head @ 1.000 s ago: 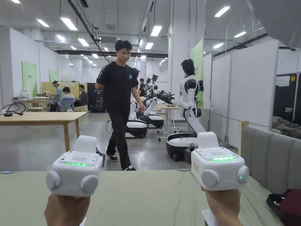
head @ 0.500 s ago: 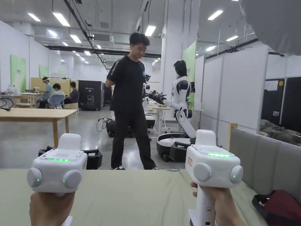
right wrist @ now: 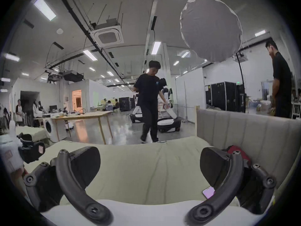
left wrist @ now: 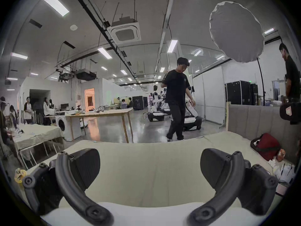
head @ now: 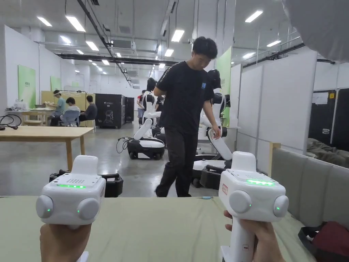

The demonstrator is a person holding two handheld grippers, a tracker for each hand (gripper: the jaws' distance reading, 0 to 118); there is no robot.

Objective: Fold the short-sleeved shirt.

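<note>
I hold both grippers up over a bed covered with a pale green sheet (head: pixel 153 228). The left gripper (left wrist: pixel 149 167) is open, its black jaws wide apart with nothing between them. The right gripper (right wrist: pixel 149 166) is open the same way and also empty. In the head view their white housings, left (head: pixel 71 199) and right (head: pixel 254 198), sit side by side in a person's hands and hide the jaws. A strip of white fabric (left wrist: pixel 146 213) lies on the sheet just under the jaws, and it appears too as white fabric (right wrist: pixel 146 211) in the right gripper view.
A grey padded headboard (head: pixel 313 184) runs along the bed's right side. A red and black bag (head: pixel 329 238) and a phone (right wrist: pixel 208 192) lie near it. A person in black (head: pixel 185 112) walks past the far edge. Beyond stand a wooden table (head: pixel 44 133) and wheeled robots (head: pixel 146 146).
The person in black has walked from left to right across the floor beyond the bed. The head camera shifted a little. Both grippers stay held up and open.
</note>
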